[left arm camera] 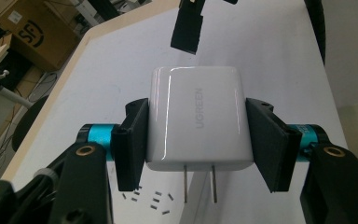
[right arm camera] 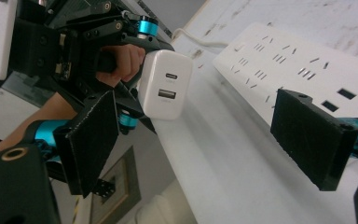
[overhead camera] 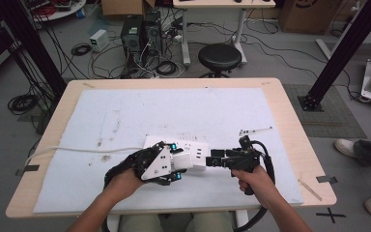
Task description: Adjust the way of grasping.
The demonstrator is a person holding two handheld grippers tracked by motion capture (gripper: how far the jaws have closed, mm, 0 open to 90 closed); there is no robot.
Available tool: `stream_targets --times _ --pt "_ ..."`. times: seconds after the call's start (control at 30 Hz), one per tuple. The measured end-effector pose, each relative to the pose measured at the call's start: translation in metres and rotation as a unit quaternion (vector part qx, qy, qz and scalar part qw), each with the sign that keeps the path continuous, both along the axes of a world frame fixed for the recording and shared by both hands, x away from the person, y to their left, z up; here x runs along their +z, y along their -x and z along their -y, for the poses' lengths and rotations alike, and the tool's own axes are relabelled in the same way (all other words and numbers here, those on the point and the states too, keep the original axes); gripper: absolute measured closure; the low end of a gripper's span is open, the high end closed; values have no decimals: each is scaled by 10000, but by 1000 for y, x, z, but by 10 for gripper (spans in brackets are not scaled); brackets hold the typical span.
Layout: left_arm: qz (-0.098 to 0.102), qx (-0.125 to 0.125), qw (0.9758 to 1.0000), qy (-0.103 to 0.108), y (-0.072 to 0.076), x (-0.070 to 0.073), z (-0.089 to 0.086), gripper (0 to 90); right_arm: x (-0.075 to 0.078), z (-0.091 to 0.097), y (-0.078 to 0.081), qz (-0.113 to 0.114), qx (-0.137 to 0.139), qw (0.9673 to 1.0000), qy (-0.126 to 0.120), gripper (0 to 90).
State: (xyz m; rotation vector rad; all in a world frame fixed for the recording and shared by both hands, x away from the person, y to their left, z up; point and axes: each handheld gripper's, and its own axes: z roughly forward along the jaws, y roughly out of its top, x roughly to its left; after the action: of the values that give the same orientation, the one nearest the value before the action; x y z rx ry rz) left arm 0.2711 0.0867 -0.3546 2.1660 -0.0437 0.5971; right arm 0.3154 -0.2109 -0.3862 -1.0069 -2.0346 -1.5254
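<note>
Two hand-held grippers are meeting over the near middle of the pale wooden table (overhead camera: 290,125), which is lying under a white, scuffed foam sheet (overhead camera: 125,121). From the left edge, a white round cable (overhead camera: 77,150) is running across the sheet to a long white plastic power strip (overhead camera: 193,145); its top face is showing rows of thin socket slots and two small rectangular ports, and nothing is sitting in any slot that can be seen.

The left gripper (overhead camera: 181,166), black with turquoise collars and a grey three-cornered plate, is holding a glossy white square-bodied plastic wall charger (left arm camera: 198,121) just above the near edge of the strip. Its flat, matte black fingers (left arm camera: 133,140) are pressing on the charger's two opposite sides, closed as far as the body lets them. Grey lettering reading "UGREEN" is running along the charger's upper face. Two bare metal prongs are sticking out of one end, and the opposite end is carrying one small oval port above one rectangular port.

To the right, the right gripper (overhead camera: 216,159) is pointing at the charger from close by. Its rough-textured black fingers (right arm camera: 314,135) are standing wide apart with nothing between them, over the power strip.
</note>
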Motion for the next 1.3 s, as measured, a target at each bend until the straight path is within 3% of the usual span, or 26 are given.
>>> stream_targets --times 0.3,0.63,0.8,0.87,1.03,1.3 --pt "113 -135 9998 -21 -1 2 12 425 -5 -8 -6 -403 196 9985 -312 155" --pt "160 -282 9995 7 0 2 28 425 -6 -15 -8 -491 249 9982 -243 156" --pt "169 -313 9994 3 0 2 31 425 -7 -19 -9 -648 281 9973 -192 169" --pt "174 -303 9994 1 1 2 32 425 -8 -20 -9 -646 334 9971 -218 235" --pt "175 -314 9994 0 1 1 33 425 -8 -19 -10 -661 323 9970 -237 264" --pt "208 -320 9993 13 2 0 34 425 -9 -22 -11 -669 540 9958 -314 432"
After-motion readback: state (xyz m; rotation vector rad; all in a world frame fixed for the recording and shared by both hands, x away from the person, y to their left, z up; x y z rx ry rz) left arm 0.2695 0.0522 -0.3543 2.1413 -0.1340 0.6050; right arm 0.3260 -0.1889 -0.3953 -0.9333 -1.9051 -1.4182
